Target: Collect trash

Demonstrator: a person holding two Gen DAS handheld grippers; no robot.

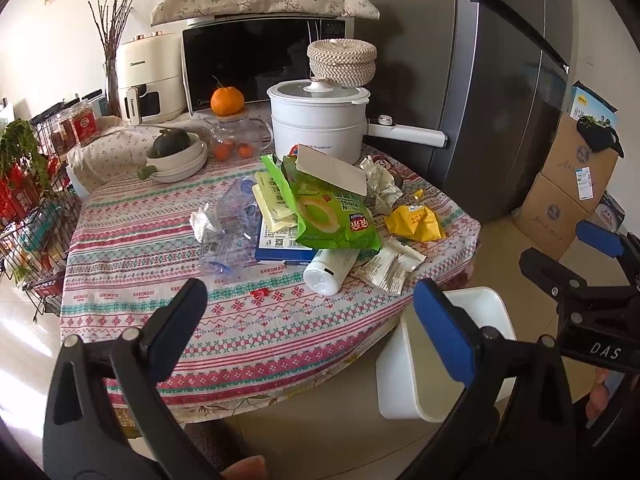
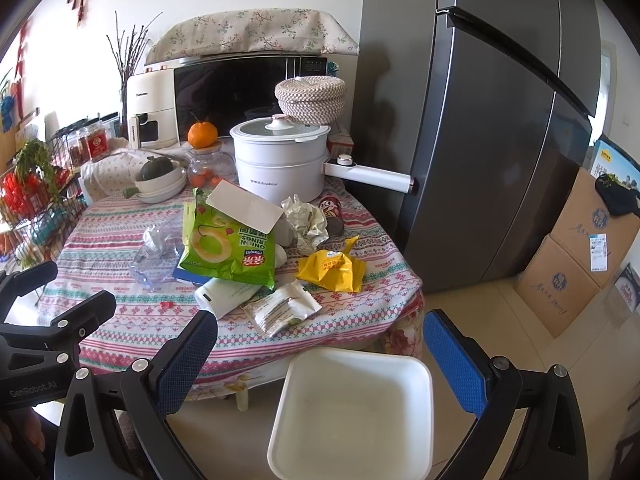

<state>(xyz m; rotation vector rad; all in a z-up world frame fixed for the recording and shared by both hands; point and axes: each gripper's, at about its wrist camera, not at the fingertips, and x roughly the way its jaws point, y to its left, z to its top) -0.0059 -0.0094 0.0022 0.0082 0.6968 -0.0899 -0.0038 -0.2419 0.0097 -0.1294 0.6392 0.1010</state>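
A pile of trash lies on the patterned tablecloth (image 1: 132, 280): a green onion-rings bag (image 1: 332, 216) (image 2: 228, 248), a yellow wrapper (image 1: 414, 222) (image 2: 332, 270), a white bottle on its side (image 1: 330, 268) (image 2: 224, 296), a white sachet (image 1: 390, 266) (image 2: 280, 308), crumpled clear plastic (image 1: 228, 228) (image 2: 156, 252), crumpled foil (image 2: 304, 216) and a white card (image 1: 332, 170). A white empty bin (image 1: 432, 364) (image 2: 352, 412) stands on the floor by the table. My left gripper (image 1: 312, 320) is open and empty before the table edge. My right gripper (image 2: 320, 360) is open and empty above the bin.
A white electric pot (image 1: 316, 120) with a woven basket (image 1: 342, 60), a microwave (image 1: 256, 64), an air fryer (image 1: 148, 80), a bowl with a squash (image 1: 176, 152) and an orange (image 1: 227, 101) stand at the table's back. A fridge (image 1: 500, 80), cardboard boxes (image 1: 568, 184) and a wire rack (image 1: 36, 220) flank it.
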